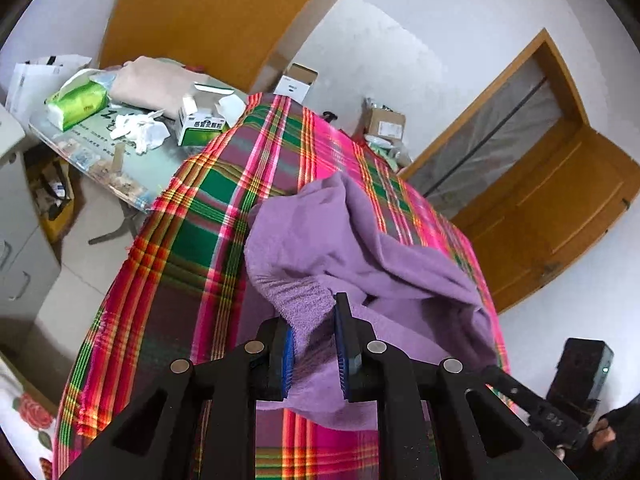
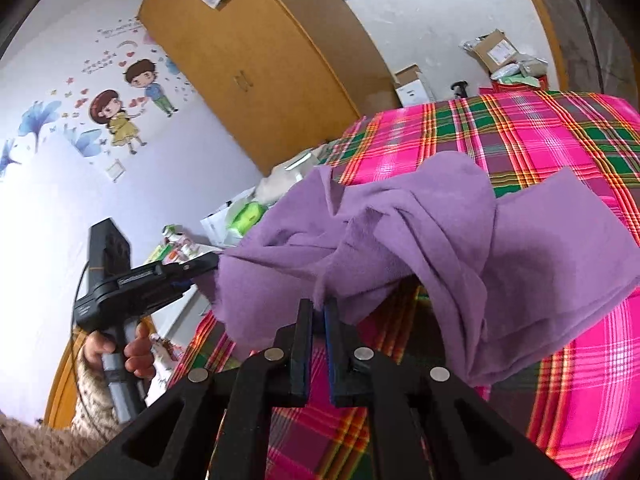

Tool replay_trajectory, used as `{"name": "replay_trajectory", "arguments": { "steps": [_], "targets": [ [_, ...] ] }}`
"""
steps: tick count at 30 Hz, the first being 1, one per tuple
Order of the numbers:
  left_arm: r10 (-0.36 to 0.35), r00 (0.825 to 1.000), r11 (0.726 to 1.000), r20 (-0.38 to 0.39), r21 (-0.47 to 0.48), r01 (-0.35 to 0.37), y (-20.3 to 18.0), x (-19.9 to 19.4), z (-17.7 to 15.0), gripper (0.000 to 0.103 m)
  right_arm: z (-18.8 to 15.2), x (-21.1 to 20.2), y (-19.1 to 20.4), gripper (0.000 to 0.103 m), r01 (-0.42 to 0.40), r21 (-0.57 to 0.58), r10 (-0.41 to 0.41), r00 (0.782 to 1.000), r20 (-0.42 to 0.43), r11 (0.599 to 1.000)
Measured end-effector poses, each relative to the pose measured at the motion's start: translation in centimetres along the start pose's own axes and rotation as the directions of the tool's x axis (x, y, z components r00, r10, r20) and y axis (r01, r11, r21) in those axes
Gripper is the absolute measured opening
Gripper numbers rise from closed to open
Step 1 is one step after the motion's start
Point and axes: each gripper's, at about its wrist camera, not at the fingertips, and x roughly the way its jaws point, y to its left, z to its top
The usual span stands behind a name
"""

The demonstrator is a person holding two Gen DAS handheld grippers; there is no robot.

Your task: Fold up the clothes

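Note:
A purple fleece cloth (image 1: pixel 352 248) hangs bunched above the bed's pink, green and red plaid sheet (image 1: pixel 192 248). My left gripper (image 1: pixel 314 316) is shut on one thick edge of it, cloth filling the gap between the blue pads. In the right wrist view the same purple cloth (image 2: pixel 460 240) is lifted off the plaid sheet (image 2: pixel 560 144), and my right gripper (image 2: pixel 319 308) pinches another edge, its jaws nearly together. The left gripper (image 2: pixel 208 266) also shows at the left of that view, held by a hand (image 2: pixel 120 350), its tip buried in the cloth.
A cluttered glass side table (image 1: pixel 132 152) with a green tissue pack (image 1: pixel 78 104), a box and crumpled paper stands left of the bed. A wooden wardrobe (image 2: pixel 248 60) and cardboard boxes (image 1: pixel 384 122) lie beyond. A wooden door (image 1: pixel 560 208) is on the right.

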Motion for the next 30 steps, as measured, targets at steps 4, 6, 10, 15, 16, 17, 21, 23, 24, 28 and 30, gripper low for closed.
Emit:
{"name": "replay_trajectory", "arguments": {
  "steps": [4, 6, 10, 15, 16, 17, 21, 23, 24, 28, 30],
  "targets": [
    [0.024, 1.000, 1.000, 0.012, 0.019, -0.024, -0.9, -0.4, -0.3, 0.018, -0.4, -2.4, -1.5, 0.007, 0.043, 0.001, -0.043, 0.998, 0.038, 0.999],
    [0.036, 0.999, 0.999, 0.018, 0.029, -0.036, -1.3, -0.5, -0.4, 0.019, -0.3, -3.5, -2.8, 0.007, 0.078, 0.031, -0.079, 0.995, 0.061, 0.997],
    [0.061, 0.997, 0.997, 0.037, 0.054, -0.063, -2.2, -1.1, -0.7, 0.020, -0.2, -5.1, -5.4, 0.009, 0.216, 0.065, -0.221, 0.971, 0.089, 0.974],
    [0.096, 0.993, 0.992, 0.063, 0.076, -0.101, -2.8, -1.9, -0.9, 0.023, -0.4, -6.7, -9.4, 0.019, 0.329, 0.136, -0.342, 0.936, 0.084, 0.934],
    [0.105, 0.993, 0.992, 0.060, 0.068, -0.109, -2.6, -1.9, -0.8, 0.023, -0.3, -6.9, -10.1, 0.020, 0.340, 0.150, -0.354, 0.932, 0.077, 0.928],
    [0.113, 0.992, 0.991, 0.057, 0.060, -0.117, -2.4, -1.9, -0.8, 0.023, -0.4, -6.8, -10.6, 0.021, 0.347, 0.158, -0.361, 0.930, 0.071, 0.924],
    [0.114, 0.992, 0.993, 0.047, 0.028, -0.116, -1.8, -2.1, -1.2, 0.025, -0.4, -6.2, -12.3, 0.027, 0.354, 0.181, -0.366, 0.930, 0.042, 0.918],
    [0.120, 0.991, 0.993, 0.053, 0.012, -0.121, -1.4, -2.5, -1.5, 0.026, -0.3, -5.4, -12.8, 0.031, 0.350, 0.186, -0.360, 0.933, 0.023, 0.918],
    [0.123, 0.991, 0.992, 0.062, 0.004, -0.123, -1.0, -2.9, -1.7, 0.026, -0.2, -4.9, -12.9, 0.031, 0.351, 0.188, -0.360, 0.933, 0.013, 0.917],
    [0.152, 0.984, 0.988, 0.089, -0.056, -0.147, 0.6, -4.2, -1.9, 0.026, -0.5, -3.5, -13.5, 0.033, 0.321, 0.211, -0.324, 0.946, -0.022, 0.923],
    [0.164, 0.981, 0.985, 0.104, -0.077, -0.156, 1.1, -4.8, -1.9, 0.026, -0.6, -2.9, -14.0, 0.035, 0.300, 0.230, -0.300, 0.953, -0.035, 0.926]
  ]
}}
